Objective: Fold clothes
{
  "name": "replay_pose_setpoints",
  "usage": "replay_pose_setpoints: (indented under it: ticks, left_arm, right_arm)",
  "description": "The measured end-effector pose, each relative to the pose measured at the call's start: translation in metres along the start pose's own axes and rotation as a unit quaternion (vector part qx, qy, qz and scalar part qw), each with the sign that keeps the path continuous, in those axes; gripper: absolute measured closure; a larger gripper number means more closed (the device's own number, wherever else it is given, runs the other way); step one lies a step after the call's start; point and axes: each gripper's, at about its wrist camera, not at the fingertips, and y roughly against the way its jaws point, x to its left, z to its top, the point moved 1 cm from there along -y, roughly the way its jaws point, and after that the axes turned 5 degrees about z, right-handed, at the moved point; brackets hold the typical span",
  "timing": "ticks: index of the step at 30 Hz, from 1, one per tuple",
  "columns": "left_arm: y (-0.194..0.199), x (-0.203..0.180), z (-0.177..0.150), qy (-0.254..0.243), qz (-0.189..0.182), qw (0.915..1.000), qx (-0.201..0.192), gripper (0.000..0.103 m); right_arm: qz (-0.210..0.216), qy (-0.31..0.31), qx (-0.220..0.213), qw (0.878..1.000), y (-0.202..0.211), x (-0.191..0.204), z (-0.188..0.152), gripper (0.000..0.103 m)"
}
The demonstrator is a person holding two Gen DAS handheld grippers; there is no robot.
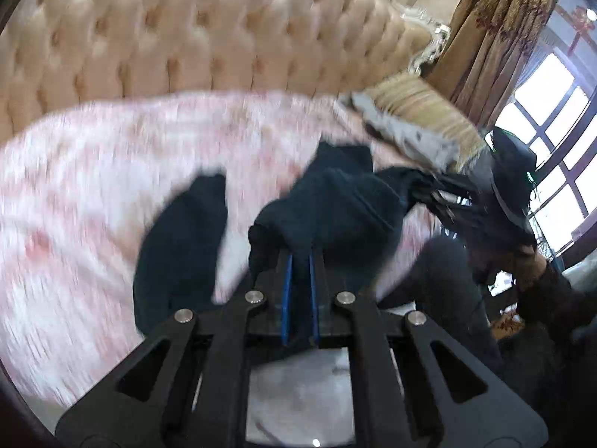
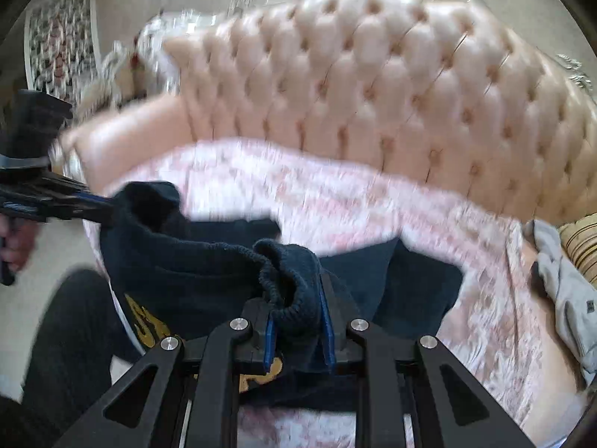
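Fingers: our left gripper point(image 1: 300, 261) and right gripper point(image 2: 296, 321) each clench the sweater point(image 2: 194, 261) | sweater: lifted over the bed point(image 2: 335, 201), sleeve at 9 o'clock of left | advice: we keep both edges level and taut.

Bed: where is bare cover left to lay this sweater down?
Bare pink bedspread runs between the headboard and the navy sweater. It is crowded by the grey garment and striped pillow.
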Motion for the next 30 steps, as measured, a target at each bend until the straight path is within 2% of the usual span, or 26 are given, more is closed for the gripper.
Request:
replay_pose_setpoints:
  ticks: [3,5,7,8,10,12,16,20,22,25,27,29,30]
  left_arm:
    - [-0.023,0.001,-0.045,0.034,-0.012,0.9984,0.044,0.089]
    - [-0.026,-0.004,-0.062,0.051,-0.031,0.9968,0.053,0.083]
    - [-0.021,-0.012,-0.071,0.046,-0.042,0.9965,0.056,0.068]
    - [-0.016,-0.013,-0.074,0.035,-0.04,0.997,0.057,0.064]
    - [0.001,-0.011,-0.075,0.01,-0.018,0.9984,0.052,0.041]
    - [0.009,-0.006,-0.07,-0.013,0.016,0.9988,0.045,0.032]
    - [0.015,0.004,-0.05,-0.082,0.017,0.9958,0.038,0.032]
    - [0.002,0.022,-0.029,-0.151,-0.019,0.9858,0.07,0.032]
    - [-0.012,0.022,-0.023,-0.177,-0.023,0.98,0.088,0.032]
    - [-0.028,0.021,-0.017,-0.195,-0.035,0.9748,0.102,0.032]
    - [-0.043,0.021,-0.014,-0.191,-0.048,0.9734,0.118,0.032]
    - [-0.061,0.02,-0.021,-0.197,-0.057,0.9668,0.152,0.032]
    - [-0.072,0.02,-0.027,-0.199,-0.052,0.9615,0.182,0.038]
  right_arm:
    - [-0.001,0.001,0.005,1.0,-0.009,0.005,-0.001,0.081]
    - [0.008,-0.014,0.016,1.0,-0.019,0.0,-0.009,0.081]
    - [0.006,-0.008,0.018,1.0,-0.021,0.001,-0.011,0.081]
    - [0.002,0.0,0.019,1.0,-0.02,0.003,-0.011,0.081]
    - [-0.001,0.005,0.021,1.0,-0.019,0.002,-0.012,0.081]
    - [0.002,0.002,0.022,1.0,-0.018,-0.003,-0.014,0.081]
    - [0.005,-0.005,0.024,1.0,-0.014,-0.007,-0.018,0.081]
    - [0.003,0.009,0.025,1.0,-0.011,-0.006,-0.018,0.081]
    - [-0.002,0.006,0.026,1.0,-0.008,-0.01,-0.02,0.081]
    - [-0.008,-0.012,0.026,1.0,-0.004,-0.019,-0.023,0.081]
    - [-0.006,-0.012,0.027,1.0,-0.003,-0.02,-0.025,0.081]
    - [-0.007,-0.009,0.029,1.0,-0.004,-0.02,-0.025,0.083]
    - [-0.006,-0.009,0.027,1.0,-0.003,-0.02,-0.025,0.083]
